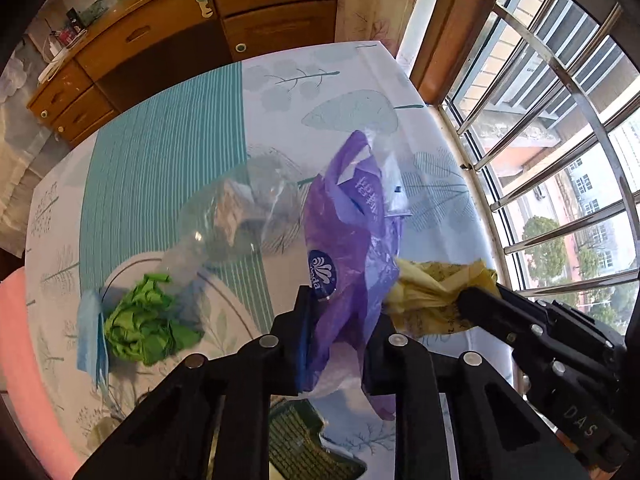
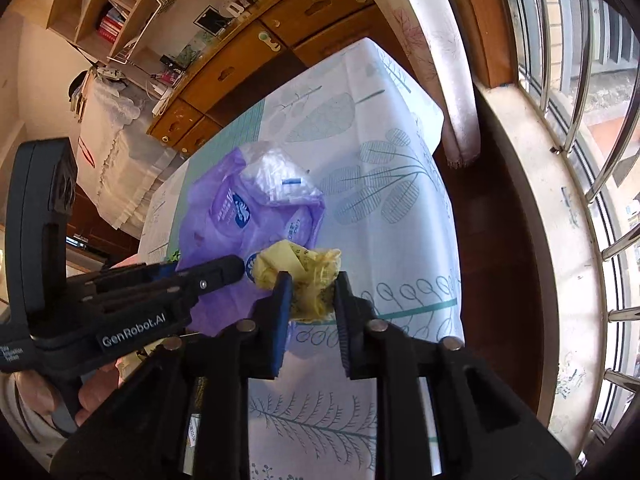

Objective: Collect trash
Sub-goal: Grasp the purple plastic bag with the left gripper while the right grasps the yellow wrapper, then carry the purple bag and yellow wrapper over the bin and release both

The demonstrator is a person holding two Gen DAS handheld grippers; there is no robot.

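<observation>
Jaws clamped: left gripper (image 1: 340,320) w/ purple bag (image 1: 352,248), right gripper (image 2: 312,300) w/ yellow wad (image 2: 304,276).

Daylight through a barred window (image 1: 560,140) beside wooden drawers (image 1: 168,40) and a shelf (image 2: 116,8).

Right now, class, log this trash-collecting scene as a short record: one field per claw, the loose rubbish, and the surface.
left claw: shut on the purple plastic bag
right claw: shut on the crumpled yellow paper, right beside the bag
loose rubbish: green paper ball lying on a white plate, a blue scrap at its edge; clear plastic bottle lying on the table
surface: table under a leaf-print tablecloth, next to a barred window
</observation>
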